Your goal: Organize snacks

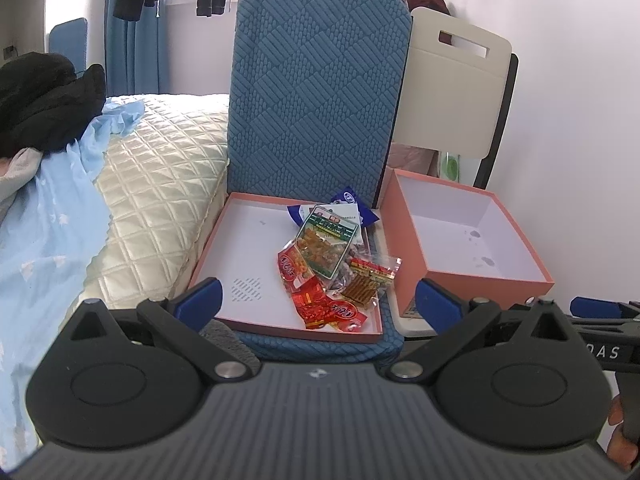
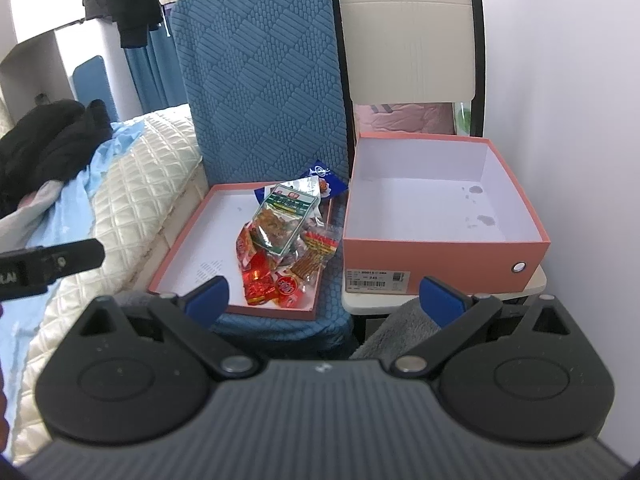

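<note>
Right now the snack packets (image 1: 324, 264) are lying heaped in the shallow box lid (image 1: 244, 240) on the blue chair, straight ahead of the left hand-held gripper (image 1: 318, 300), which is gaping wide and holding nothing. The right hand-held gripper (image 2: 324, 298), likewise spread and empty, is facing the deep orange box (image 2: 440, 248) just beside the lid.

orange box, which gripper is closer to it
Right. The right gripper faces the orange box, just short of its labelled front wall. The left gripper is off to the box's left, facing the snack-filled lid.
</note>
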`<state>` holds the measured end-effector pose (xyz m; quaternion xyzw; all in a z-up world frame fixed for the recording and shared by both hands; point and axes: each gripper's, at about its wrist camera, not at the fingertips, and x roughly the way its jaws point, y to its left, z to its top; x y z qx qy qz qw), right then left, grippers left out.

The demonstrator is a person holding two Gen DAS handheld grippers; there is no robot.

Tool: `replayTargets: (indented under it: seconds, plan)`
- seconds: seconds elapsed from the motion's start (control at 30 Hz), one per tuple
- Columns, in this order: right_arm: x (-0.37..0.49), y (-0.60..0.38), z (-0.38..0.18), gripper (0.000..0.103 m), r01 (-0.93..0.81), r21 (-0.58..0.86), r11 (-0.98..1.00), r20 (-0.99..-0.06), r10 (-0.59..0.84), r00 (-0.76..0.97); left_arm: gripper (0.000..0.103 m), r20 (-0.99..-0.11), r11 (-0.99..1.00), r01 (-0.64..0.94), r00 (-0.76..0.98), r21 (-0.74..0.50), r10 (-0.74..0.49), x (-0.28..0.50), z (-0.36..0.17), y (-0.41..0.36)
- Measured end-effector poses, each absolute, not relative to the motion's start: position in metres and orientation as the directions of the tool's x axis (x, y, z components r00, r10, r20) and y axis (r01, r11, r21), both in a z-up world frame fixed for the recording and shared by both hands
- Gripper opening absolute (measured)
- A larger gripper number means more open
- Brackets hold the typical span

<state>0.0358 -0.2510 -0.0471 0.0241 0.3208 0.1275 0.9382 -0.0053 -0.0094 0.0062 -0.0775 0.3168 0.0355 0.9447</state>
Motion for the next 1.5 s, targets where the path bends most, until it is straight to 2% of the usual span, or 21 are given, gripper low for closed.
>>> replayTargets:
  seconds: [1.5]
  plan:
    - [0.033, -0.247, -0.050, 0.103, -0.221, 0.119, 0.968, -0.611, 0.247, 0.752, 0.103, -0.617, 0.981, -0.138, 0.786, -0.136, 0.025, -0.006, -0.004, -0.003]
